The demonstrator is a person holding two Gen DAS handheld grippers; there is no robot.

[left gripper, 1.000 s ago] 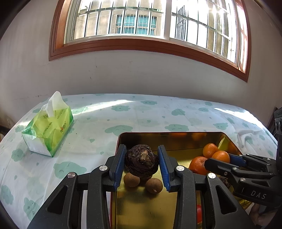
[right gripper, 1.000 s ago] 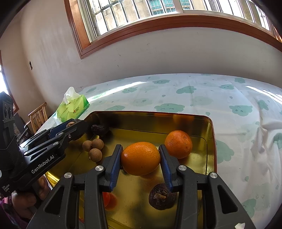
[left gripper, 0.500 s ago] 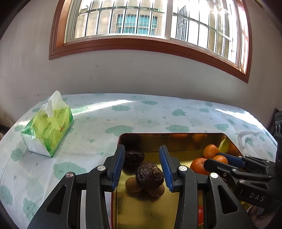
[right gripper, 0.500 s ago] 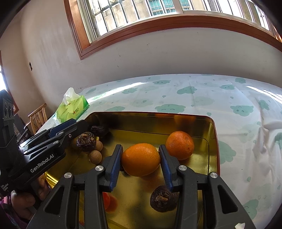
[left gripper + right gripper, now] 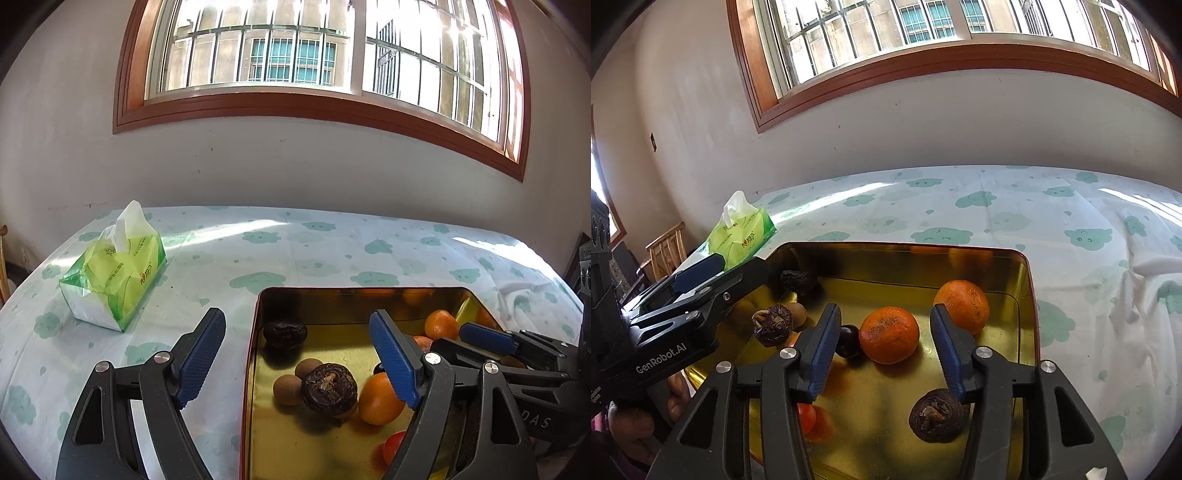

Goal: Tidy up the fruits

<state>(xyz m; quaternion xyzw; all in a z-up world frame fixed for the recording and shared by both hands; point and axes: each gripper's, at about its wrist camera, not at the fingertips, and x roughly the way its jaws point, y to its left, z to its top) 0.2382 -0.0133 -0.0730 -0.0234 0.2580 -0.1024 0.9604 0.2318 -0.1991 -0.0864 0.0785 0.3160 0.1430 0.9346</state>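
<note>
Tissue pack (image 5: pixel 112 271): far left on the tablecloth (image 5: pixel 332 243). My left gripper (image 5: pixel 297 350): jaws just opened wide, released; dark wrinkled fruit (image 5: pixel 328 386) lay free in the gold tray (image 5: pixel 354 301) beside brown longans (image 5: pixel 286 389). My right gripper (image 5: pixel 884 354): jaws just parted, clear of the orange (image 5: pixel 889 335); second orange (image 5: pixel 961 304) behind.
</note>
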